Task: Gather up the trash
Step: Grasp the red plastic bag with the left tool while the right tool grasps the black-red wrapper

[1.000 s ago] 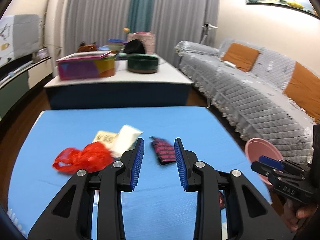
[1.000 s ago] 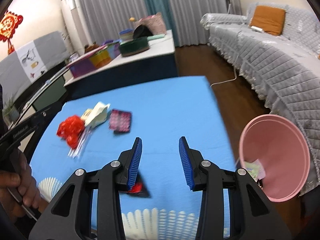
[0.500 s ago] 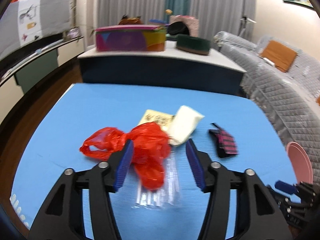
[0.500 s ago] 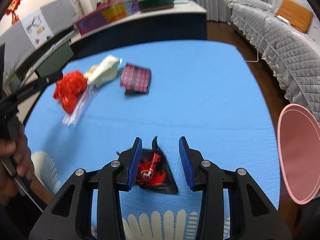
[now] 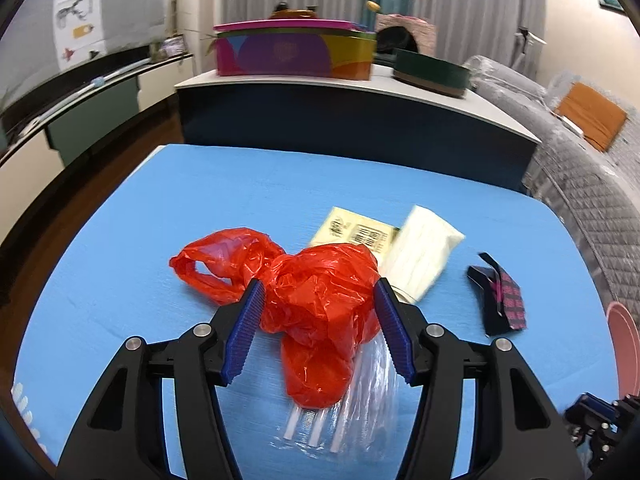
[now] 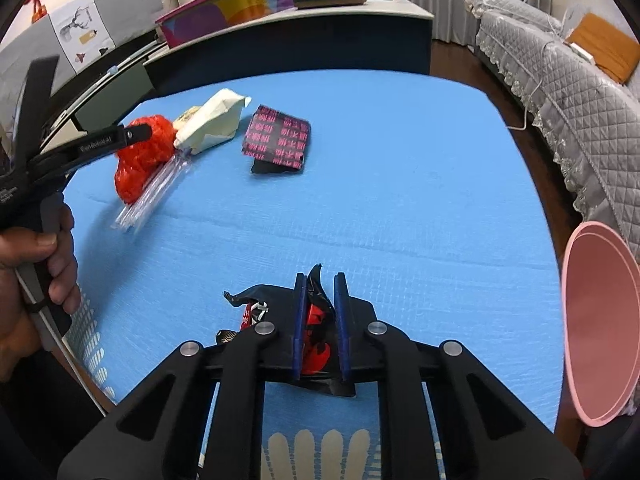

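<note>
A crumpled red plastic bag (image 5: 316,300) lies on the blue table (image 5: 160,208). My left gripper (image 5: 318,328) is open with its jaws either side of the bag, over a clear straw packet (image 5: 344,416). Behind the bag lie a white packet (image 5: 424,256) and a yellow label (image 5: 352,232). A black and pink wrapper (image 5: 500,300) lies to the right. My right gripper (image 6: 320,328) is shut on a black and red wrapper (image 6: 316,320) near the table's front edge. The red bag (image 6: 138,160) and pink wrapper (image 6: 278,142) also show in the right wrist view.
A pink bin (image 6: 596,360) stands off the table's right edge. A dark counter (image 5: 352,120) with a colourful box (image 5: 292,54) and a green tin (image 5: 430,72) stands behind the table. A grey sofa (image 6: 568,60) runs along the right.
My left gripper has moved left and closer, so its open jaws now flank the red bag. My right gripper has closed on the black and red wrapper.
</note>
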Motion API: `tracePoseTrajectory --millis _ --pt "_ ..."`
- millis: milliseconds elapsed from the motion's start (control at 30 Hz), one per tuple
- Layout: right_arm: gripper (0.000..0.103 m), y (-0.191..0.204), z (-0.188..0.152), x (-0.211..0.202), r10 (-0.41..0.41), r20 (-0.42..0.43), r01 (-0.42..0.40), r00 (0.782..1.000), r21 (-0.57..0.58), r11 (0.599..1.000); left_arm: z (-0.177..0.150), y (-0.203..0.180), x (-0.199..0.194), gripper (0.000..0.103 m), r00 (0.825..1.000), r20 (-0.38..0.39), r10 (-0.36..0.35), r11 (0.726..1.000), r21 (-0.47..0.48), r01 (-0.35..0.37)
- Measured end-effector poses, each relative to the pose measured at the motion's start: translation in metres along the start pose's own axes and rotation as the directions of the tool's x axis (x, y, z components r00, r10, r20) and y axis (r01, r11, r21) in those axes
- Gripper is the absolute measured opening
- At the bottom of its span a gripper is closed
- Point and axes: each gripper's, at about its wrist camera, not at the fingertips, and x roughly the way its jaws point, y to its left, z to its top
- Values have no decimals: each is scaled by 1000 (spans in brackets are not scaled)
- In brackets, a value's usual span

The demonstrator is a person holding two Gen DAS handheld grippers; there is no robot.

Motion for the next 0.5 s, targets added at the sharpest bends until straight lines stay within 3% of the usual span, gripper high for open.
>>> tracePoseTrajectory --millis 133,200,300,500 --pt "14 -4 4 -7 0 30 0 1000 20 1000 0 -1 5 55 1000 -26 -9 1000 11 9" --pt "14 -5 6 -10 -6 47 5 999 27 1000 1 -2 4 43 1000 -26 -15 1000 19 15" --pt "14 -7 9 -16 -16 72 13 997 40 999 2 -3 -1 37 1000 -13 -5 999 40 5" --pt "14 -12 16 -35 -49 146 39 988 77 996 5 -7 -24 36 999 51 -8 998 59 5"
